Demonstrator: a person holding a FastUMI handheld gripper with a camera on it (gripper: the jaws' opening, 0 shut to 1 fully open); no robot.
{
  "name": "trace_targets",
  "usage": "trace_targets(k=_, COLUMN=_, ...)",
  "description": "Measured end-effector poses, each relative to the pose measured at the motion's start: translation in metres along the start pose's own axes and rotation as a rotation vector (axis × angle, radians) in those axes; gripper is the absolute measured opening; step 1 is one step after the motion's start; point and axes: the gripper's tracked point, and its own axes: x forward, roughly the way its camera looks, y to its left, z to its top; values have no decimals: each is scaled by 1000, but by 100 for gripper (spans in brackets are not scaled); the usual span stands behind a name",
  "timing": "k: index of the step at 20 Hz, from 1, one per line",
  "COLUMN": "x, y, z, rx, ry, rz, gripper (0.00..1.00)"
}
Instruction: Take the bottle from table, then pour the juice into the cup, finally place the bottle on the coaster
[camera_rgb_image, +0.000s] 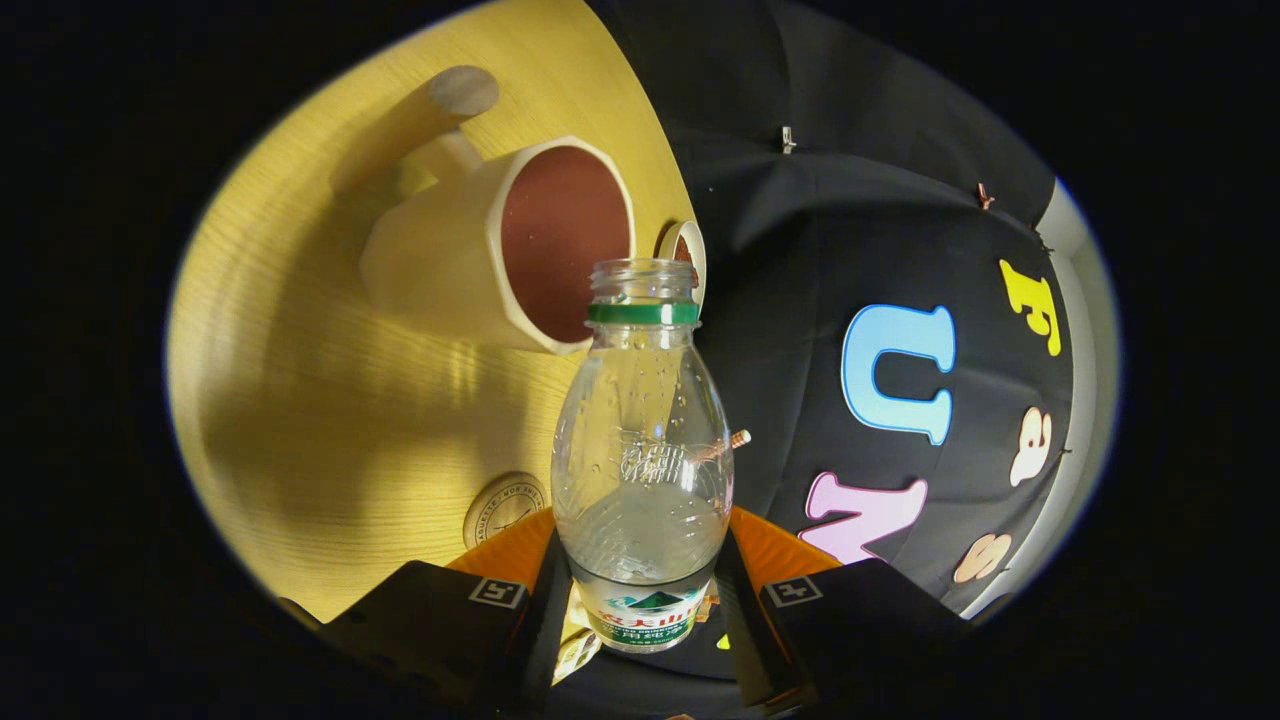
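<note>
Bottle (641, 440) base hidden between clamping gripper (643, 600) fingers, coaster (503, 508) half-covered.

Wood-grain tabletop (300, 420) lit yellow; small round-rimmed object (688, 250) near its edge; black cloth wall (800, 260) hung behind, pinned with clips (787, 139).

Wooden table (300, 420) bears cup (470, 260) and coaster (503, 507).

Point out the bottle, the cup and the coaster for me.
bottle (641, 440): gripper view, on its clear body, between the fingers.
cup (440, 265): gripper view, on its outer wall, beyond the bottle.
coaster (503, 508): gripper view, on its round face, beside the bottle's base.
</note>
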Motion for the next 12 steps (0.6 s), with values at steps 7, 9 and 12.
trace_targets(k=7, x=6, y=-11, z=2, rx=-95, ry=-31, rz=-30, gripper=71)
trace_targets(k=9, x=6, y=-12, z=2, rx=-106, ry=-28, rz=-31, gripper=71)
trace_targets(k=12, x=7, y=-14, z=1, rx=-119, ry=-26, rz=-32, gripper=71)
